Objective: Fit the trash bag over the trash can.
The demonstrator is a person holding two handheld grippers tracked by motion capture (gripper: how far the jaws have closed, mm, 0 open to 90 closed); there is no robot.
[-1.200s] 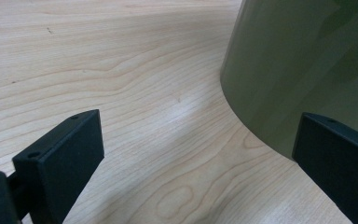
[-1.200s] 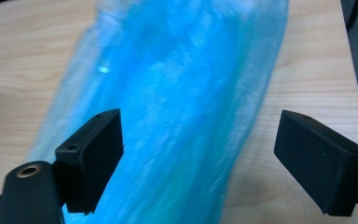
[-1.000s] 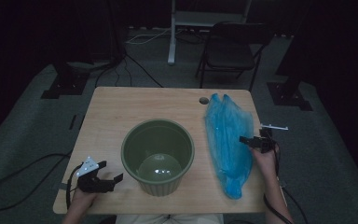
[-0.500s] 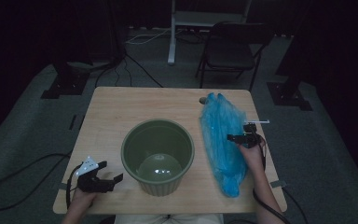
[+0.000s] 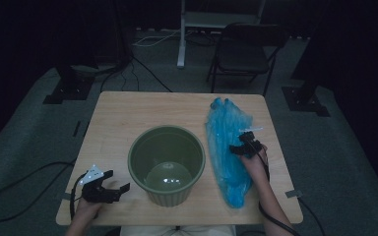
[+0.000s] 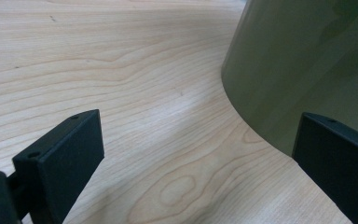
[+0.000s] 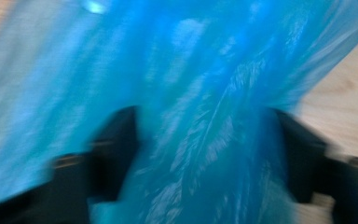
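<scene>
Looks like a bin-lining job, and it's barely been started. The blue bag [image 5: 226, 147] is laid flat along the right side of the table [image 5: 128, 118], stretched from the far edge toward the near one, just beside the green bin [image 5: 166, 164] — nothing has been opened up or lifted yet, and the bin is seen to be bare inside.

The right gripper [image 5: 239, 147] is placed over the middle of the bag. In the right gripper view the jaws are spread wide with a fold of blue film [image 7: 200, 130] bunched between them, but the picture is blurred and no pinch has been made, so the bag can't be called grabbed.

The left gripper [image 5: 113, 189] is parked at the near left corner, pointed at the bin's wall [image 6: 307, 70]. Its jaws are wide apart too, and nothing is held between them — only bare wood is seen there.

So, as judged from here: nothing done so far beyond the reach. Still left — the bag has to be gripped, raised, its mouth found and spread, then pushed into the bin and folded over the rim.
</scene>
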